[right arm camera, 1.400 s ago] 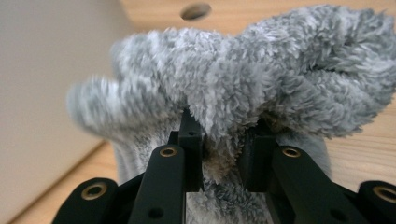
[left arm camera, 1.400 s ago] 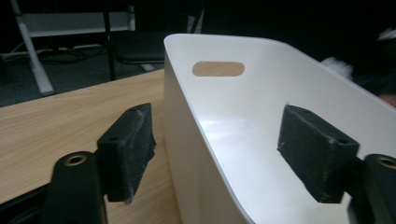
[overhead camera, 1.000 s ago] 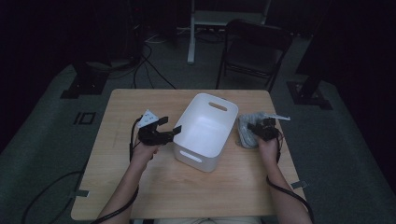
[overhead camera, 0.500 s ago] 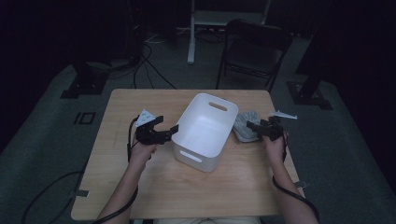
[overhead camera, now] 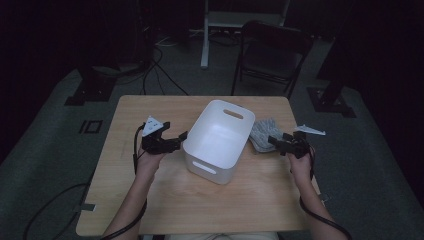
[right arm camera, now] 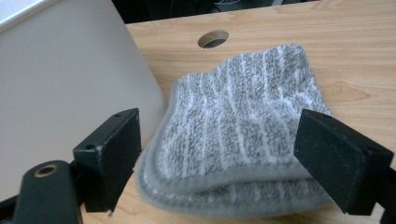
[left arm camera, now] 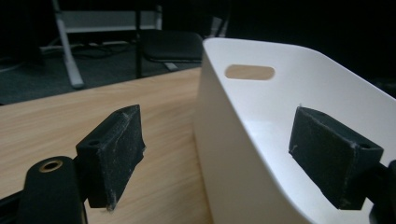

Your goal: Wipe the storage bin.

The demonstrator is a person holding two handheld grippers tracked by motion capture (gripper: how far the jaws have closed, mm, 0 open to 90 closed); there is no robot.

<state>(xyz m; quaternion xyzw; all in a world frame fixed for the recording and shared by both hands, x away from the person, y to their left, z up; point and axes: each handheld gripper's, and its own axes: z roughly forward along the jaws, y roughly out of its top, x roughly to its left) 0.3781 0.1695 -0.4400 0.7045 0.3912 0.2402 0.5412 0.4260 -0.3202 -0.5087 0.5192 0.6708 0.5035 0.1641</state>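
- Dark floor with loose cables surrounds the light wooden table (overhead camera: 150, 200), and a black folding chair (overhead camera: 272, 50) stands beyond its far edge.
- Near the middle of the table sits a white plastic bin with slot handles (overhead camera: 220, 140), turned at an angle to the table's edges; bare wood lies open in front of it toward the person.
- A folded grey striped towel (overhead camera: 261, 134) lies on the table just beside the bin's right wall, close to the table's right edge.
- From above, the left gripper (overhead camera: 172, 143) is held against the bin's left side, with open table to its left and behind it.
- The left gripper view shows what the high view cannot: its jaws stand wide apart and straddle the bin's rim (left arm camera: 243, 116), one pad outside over the wood, the other inside the bin, neither clearly pressing the wall.
- The right gripper (overhead camera: 278, 142) hovers at the towel's near edge, its jaws spread.
- The right gripper view adds detail: the towel (right arm camera: 243, 135) lies between the parted pads in stacked layers, the bin's wall (right arm camera: 65, 79) rises just beside it, and a round hole (right arm camera: 213, 38) in the tabletop sits beyond.
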